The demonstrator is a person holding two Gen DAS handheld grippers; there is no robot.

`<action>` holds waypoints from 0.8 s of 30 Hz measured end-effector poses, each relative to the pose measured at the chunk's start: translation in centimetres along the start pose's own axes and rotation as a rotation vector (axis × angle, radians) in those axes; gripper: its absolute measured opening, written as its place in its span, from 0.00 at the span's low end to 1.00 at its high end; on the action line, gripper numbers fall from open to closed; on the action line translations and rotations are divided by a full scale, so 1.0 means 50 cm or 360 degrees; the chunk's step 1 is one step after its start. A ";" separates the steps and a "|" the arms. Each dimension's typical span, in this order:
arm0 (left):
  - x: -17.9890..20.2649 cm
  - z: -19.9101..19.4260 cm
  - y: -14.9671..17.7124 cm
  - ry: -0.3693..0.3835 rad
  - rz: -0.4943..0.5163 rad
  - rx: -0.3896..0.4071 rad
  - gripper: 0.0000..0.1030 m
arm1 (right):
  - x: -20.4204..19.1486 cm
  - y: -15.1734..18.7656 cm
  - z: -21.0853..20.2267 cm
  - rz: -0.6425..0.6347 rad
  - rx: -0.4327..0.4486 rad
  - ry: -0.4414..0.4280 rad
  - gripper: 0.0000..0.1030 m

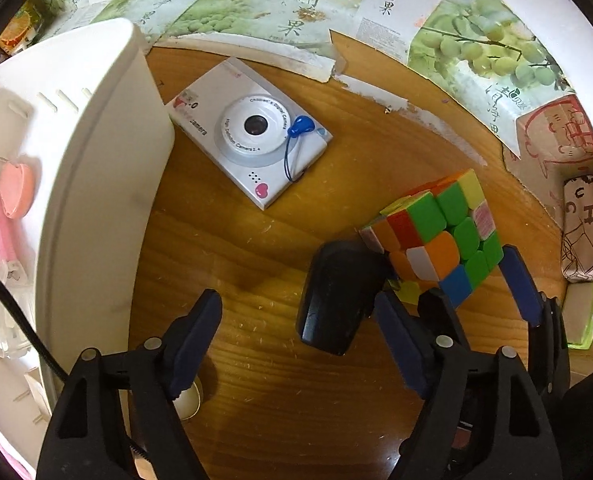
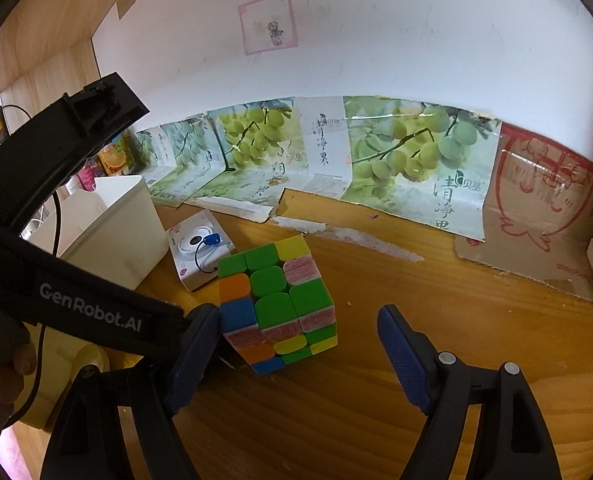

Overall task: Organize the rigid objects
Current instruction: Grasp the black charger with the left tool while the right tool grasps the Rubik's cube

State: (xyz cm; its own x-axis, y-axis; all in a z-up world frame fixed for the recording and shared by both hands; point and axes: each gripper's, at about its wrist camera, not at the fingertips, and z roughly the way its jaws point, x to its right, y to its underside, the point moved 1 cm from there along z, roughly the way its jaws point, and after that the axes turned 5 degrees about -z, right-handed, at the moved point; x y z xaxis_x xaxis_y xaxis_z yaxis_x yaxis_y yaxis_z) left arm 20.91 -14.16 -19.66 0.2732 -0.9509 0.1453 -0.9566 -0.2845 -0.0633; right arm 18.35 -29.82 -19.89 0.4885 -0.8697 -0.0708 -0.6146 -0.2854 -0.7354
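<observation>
1. Wooden desk (image 1: pixel 256 264), walled at its back edge by grape-printed cardboard (image 2: pixel 396 152); a white bin (image 1: pixel 96 184) stands at the left side.
2. My left gripper (image 1: pixel 296 344) points straight down at the desk, jaws spread with nothing between the pads. A black mouse-like object (image 1: pixel 336 292) lies just ahead of it, touching the cube's near-left corner as far as I can tell.
3. My right gripper (image 2: pixel 296 348) is tilted down, jaws spread wide and not pressing on anything.
4. The puzzle cube (image 2: pixel 276 300) sits mid-desk, slightly tilted, straight ahead of my right gripper. Its left face is just beside my left pad (image 2: pixel 194 356); the right pad (image 2: pixel 404 356) stands well apart.
5. A white toy camera (image 1: pixel 252 136) lies flat nearer the back edge, just beside the bin.
6. My right hand is the nearer to the cube, I judge; the move turns on pushing forward so both pads bracket opposite faces squarely.
</observation>
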 end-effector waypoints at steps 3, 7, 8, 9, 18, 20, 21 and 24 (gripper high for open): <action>0.000 0.005 -0.006 0.0029 -0.0016 -0.0029 0.76 | -0.001 0.000 0.004 0.0002 -0.0011 -0.0024 0.69; -0.014 0.017 -0.014 0.0108 -0.0086 -0.0092 0.73 | 0.002 -0.002 0.007 0.0022 -0.0025 -0.0066 0.60; -0.017 0.020 -0.016 0.0128 -0.0099 -0.0108 0.70 | 0.001 -0.002 0.008 0.0022 -0.0027 -0.0075 0.59; -0.019 0.022 -0.016 0.0148 -0.0113 -0.0122 0.68 | 0.000 -0.001 0.008 0.0019 -0.0029 -0.0078 0.58; -0.029 0.032 -0.032 0.0243 -0.0152 -0.0155 0.48 | 0.000 -0.001 0.005 0.0011 -0.0058 -0.0099 0.57; -0.026 0.029 -0.031 0.0210 -0.0143 -0.0141 0.45 | -0.001 -0.001 0.003 0.0002 -0.0069 -0.0105 0.57; -0.026 0.029 -0.032 0.0211 -0.0138 -0.0132 0.45 | -0.002 -0.001 0.003 -0.0001 -0.0075 -0.0107 0.57; -0.003 0.032 -0.046 0.0217 -0.0147 -0.0117 0.44 | -0.001 -0.001 0.000 -0.0005 -0.0099 -0.0104 0.57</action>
State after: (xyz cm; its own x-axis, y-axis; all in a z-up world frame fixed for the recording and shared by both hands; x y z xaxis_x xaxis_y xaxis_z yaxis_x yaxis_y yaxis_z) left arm 23.24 -13.54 -21.13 0.3489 -0.8944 0.2798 -0.9342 -0.3557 0.0281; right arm 18.32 -29.75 -19.85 0.5287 -0.8411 -0.1139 -0.6493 -0.3143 -0.6925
